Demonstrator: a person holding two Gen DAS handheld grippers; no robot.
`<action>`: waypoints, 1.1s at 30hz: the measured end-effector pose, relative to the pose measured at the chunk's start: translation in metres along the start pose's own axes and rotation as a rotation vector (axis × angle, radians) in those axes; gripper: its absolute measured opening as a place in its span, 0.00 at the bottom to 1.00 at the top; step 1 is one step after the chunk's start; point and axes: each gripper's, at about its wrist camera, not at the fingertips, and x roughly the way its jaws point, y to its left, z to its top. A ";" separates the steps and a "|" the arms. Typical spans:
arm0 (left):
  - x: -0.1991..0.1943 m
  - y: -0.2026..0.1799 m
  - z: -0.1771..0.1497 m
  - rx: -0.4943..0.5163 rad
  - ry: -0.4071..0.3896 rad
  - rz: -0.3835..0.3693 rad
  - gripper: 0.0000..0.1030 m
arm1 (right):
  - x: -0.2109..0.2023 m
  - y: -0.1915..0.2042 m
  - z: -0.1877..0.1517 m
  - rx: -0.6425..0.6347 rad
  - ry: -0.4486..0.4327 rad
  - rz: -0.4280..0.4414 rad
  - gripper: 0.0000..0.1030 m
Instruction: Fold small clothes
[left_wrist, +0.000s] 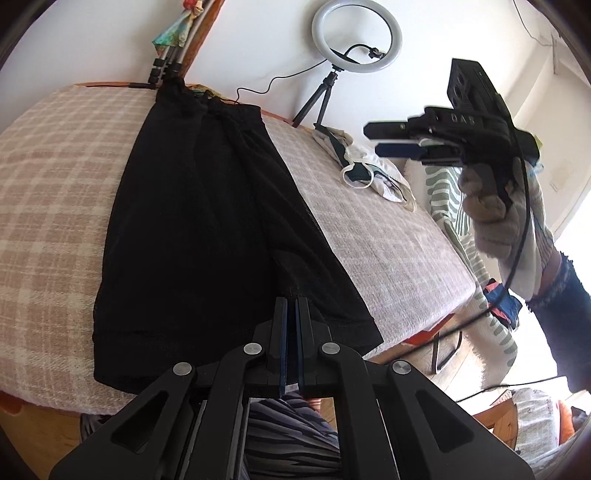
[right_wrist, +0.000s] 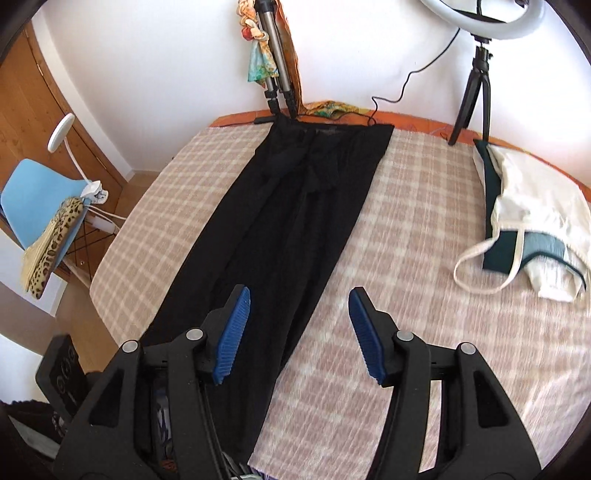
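Black shorts (left_wrist: 207, 206) lie flat on the checked pink-and-cream table cover (left_wrist: 48, 206), waistband at the far edge; they also show in the right wrist view (right_wrist: 295, 221). My left gripper (left_wrist: 291, 301) is shut, its tips over the near hem of the shorts; whether cloth is pinched between them is hidden. My right gripper (right_wrist: 299, 317) is open and empty, held above the near part of the shorts and the cover (right_wrist: 424, 258). In the left wrist view the right gripper (left_wrist: 376, 138) hangs in the air to the right, in a gloved hand (left_wrist: 491, 206).
A white and dark green garment (right_wrist: 532, 229) lies at the table's far right. A ring light (left_wrist: 356, 35) on a small tripod and a cable stand at the far edge. A blue chair (right_wrist: 37, 199) with a leopard-print item stands left of the table.
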 end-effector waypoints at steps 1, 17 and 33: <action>-0.002 0.001 0.000 -0.001 -0.003 0.002 0.02 | 0.001 0.004 -0.025 0.008 0.008 -0.002 0.57; -0.006 0.007 -0.013 0.020 0.000 0.065 0.02 | 0.041 0.062 -0.157 -0.063 0.094 0.034 0.56; -0.008 -0.001 -0.017 0.100 0.050 0.071 0.03 | 0.029 0.095 -0.168 -0.299 0.128 -0.182 0.09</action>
